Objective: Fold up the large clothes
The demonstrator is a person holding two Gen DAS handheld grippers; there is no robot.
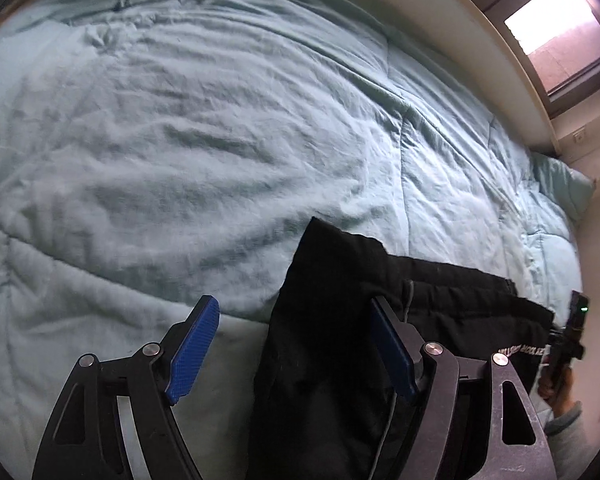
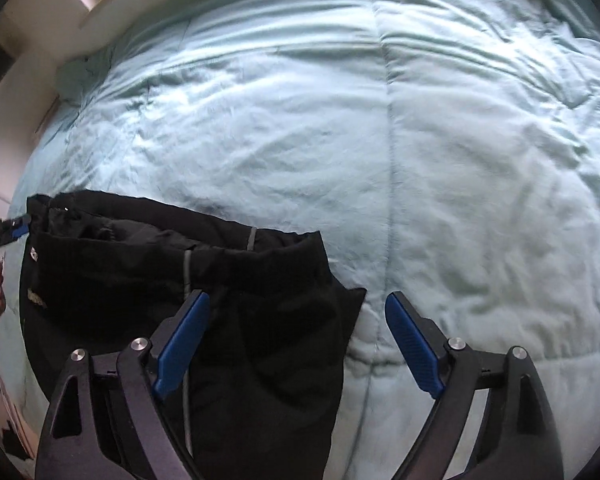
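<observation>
left claw (image 1: 294, 344): black arms | blue ribbed pads | silver screws

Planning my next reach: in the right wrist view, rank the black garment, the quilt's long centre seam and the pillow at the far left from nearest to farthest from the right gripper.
From the right gripper:
1. Black garment, between the fingers, leftward.
2. Quilt seam, ahead, slightly right.
3. Pillow, far upper left by the wall.

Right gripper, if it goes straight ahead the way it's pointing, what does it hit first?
Probably the black garment, whose edge lies between the open right gripper's fingers; past it only the light blue comforter, though depth is unclear.
</observation>
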